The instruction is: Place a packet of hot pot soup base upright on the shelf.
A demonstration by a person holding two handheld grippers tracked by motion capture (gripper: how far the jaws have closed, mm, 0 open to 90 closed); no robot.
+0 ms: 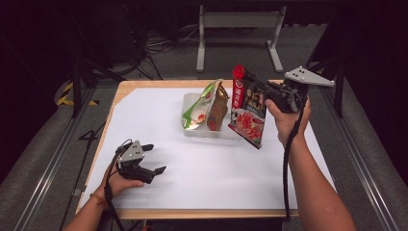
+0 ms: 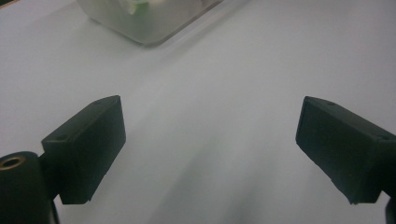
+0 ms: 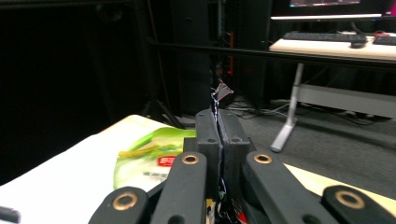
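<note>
A red and black snack packet (image 1: 248, 108) hangs in the air just right of a clear tray (image 1: 211, 132). My right gripper (image 1: 257, 89) is shut on the packet's upper edge. In the right gripper view the jaws (image 3: 217, 126) press together on the thin foil, and a crumpled corner (image 3: 222, 92) sticks out above them. A green packet (image 1: 197, 108) and a brown packet (image 1: 219, 108) stand in the tray. My left gripper (image 1: 156, 158) rests on the white sheet at the front left. It is open, with nothing between the fingers (image 2: 210, 140).
A white sheet (image 1: 202, 173) covers the wooden table. The tray's corner (image 2: 149, 23) lies ahead of the left gripper, and the green packet (image 3: 149, 158) shows below the right one. A metal stand (image 1: 238, 29) is on the floor behind the table.
</note>
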